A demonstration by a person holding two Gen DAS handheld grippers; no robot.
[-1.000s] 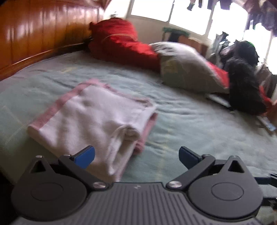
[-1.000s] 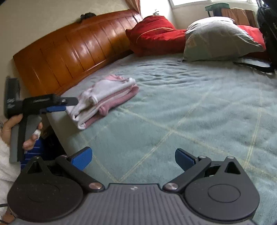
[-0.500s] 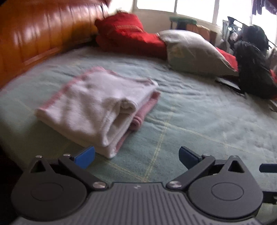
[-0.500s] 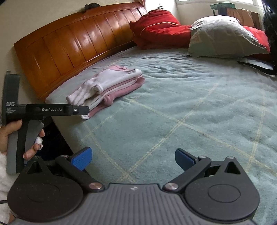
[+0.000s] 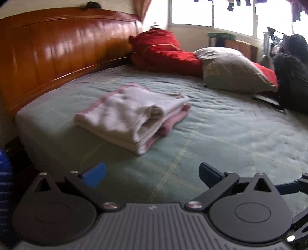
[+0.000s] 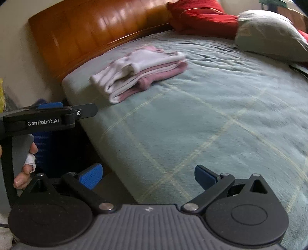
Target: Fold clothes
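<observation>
Right wrist view: left claw (image 6: 57, 109) held level in a hand (image 6: 25, 167) (bandaged finger); both claws gape wide, empty.

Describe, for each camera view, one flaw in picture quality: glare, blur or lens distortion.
Left wrist view: the window is blown out white, glare streaks the headboard, and the folded clothes look soft. Right wrist view: fisheye bends the bed lines, and the pillow is smeared.
</observation>
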